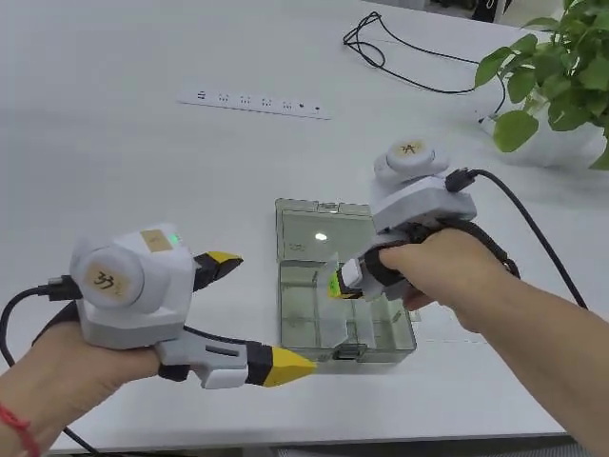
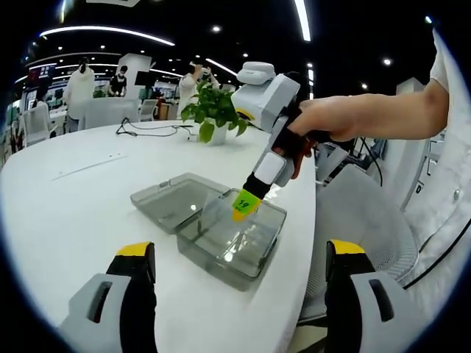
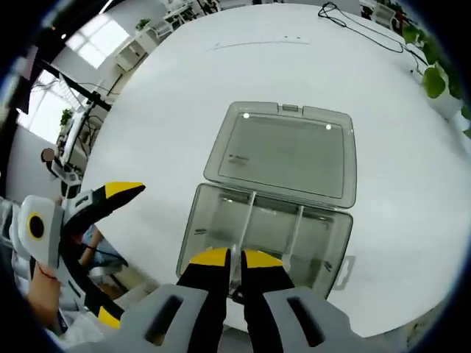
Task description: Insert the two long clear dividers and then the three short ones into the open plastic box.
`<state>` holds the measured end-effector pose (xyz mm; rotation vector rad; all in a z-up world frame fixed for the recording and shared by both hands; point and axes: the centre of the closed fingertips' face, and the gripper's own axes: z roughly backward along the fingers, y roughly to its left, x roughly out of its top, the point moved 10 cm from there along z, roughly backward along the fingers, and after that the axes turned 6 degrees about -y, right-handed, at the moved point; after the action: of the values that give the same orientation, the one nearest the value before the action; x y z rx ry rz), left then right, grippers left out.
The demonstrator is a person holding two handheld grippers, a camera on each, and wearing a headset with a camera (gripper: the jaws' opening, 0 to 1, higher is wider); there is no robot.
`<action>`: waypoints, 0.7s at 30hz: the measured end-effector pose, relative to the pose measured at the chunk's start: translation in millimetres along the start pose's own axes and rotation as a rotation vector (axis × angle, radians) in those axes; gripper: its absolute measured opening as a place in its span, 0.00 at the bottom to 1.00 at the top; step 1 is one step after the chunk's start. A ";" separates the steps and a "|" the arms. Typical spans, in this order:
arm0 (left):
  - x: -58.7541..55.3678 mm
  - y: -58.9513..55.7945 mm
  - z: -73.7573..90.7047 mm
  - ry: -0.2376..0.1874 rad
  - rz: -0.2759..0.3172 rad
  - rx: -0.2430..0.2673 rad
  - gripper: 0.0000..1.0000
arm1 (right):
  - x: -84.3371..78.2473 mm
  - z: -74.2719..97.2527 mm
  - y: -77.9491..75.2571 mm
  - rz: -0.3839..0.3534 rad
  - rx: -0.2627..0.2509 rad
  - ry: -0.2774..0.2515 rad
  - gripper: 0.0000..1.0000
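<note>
Seating the clear divider squarely calls for the right tool, pinching its top edge over the open plastic box on the counter, to press straight down without tilting, while the left tool, spread and empty beside the box, could steady it

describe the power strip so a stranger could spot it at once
Start at the white table and look past the open plastic box to the far side. The power strip lies there, left of the looped black cable. It is the only long white bar with a row of dark sockets.
</note>
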<state>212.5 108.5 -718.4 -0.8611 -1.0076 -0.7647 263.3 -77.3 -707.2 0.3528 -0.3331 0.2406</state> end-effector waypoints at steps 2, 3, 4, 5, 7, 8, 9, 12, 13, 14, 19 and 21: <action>-0.5 0.1 0.0 0.002 0.000 0.001 0.98 | -0.3 0.2 1.5 0.010 -0.002 0.002 0.07; -0.8 0.2 -0.1 0.003 0.000 0.001 0.98 | -0.8 0.6 3.9 0.032 -0.010 0.005 0.07; -0.8 0.3 -0.2 0.003 0.002 0.001 0.98 | -1.2 0.7 5.3 0.047 -0.014 0.005 0.07; -0.9 0.5 -0.4 0.003 0.002 0.001 0.98 | -0.7 0.4 6.2 0.052 -0.015 0.005 0.07; -1.2 1.0 -0.7 0.005 0.001 0.001 0.98 | 1.9 -1.9 5.9 0.083 -0.025 0.005 0.07; -1.4 1.1 -0.7 0.006 0.001 0.001 0.98 | 2.5 -3.1 6.8 0.099 -0.024 0.004 0.07; -1.6 1.4 -0.7 0.008 -0.002 0.002 0.99 | 2.8 -4.8 8.5 0.112 -0.018 0.002 0.07; -2.0 2.2 -0.7 0.013 -0.004 0.002 0.99 | 3.1 -9.6 8.6 0.133 -0.013 0.004 0.08; -1.9 2.6 -0.8 0.014 -0.003 0.003 0.99 | 2.4 -11.2 8.0 0.138 -0.011 0.005 0.08; -1.8 3.1 -0.7 0.014 -0.002 0.003 0.99 | 1.1 -13.6 6.7 0.137 -0.008 0.010 0.08; -2.1 5.4 -0.8 0.015 -0.004 0.008 0.99 | -1.6 -19.2 3.2 0.142 0.019 -0.001 0.08; -2.3 6.4 -1.0 0.015 -0.002 0.009 1.00 | -3.6 -22.0 1.8 0.148 0.028 -0.003 0.09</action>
<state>217.5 110.8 -722.4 -0.8461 -0.9979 -0.7666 265.6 -68.0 -727.4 0.3570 -0.3597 0.3901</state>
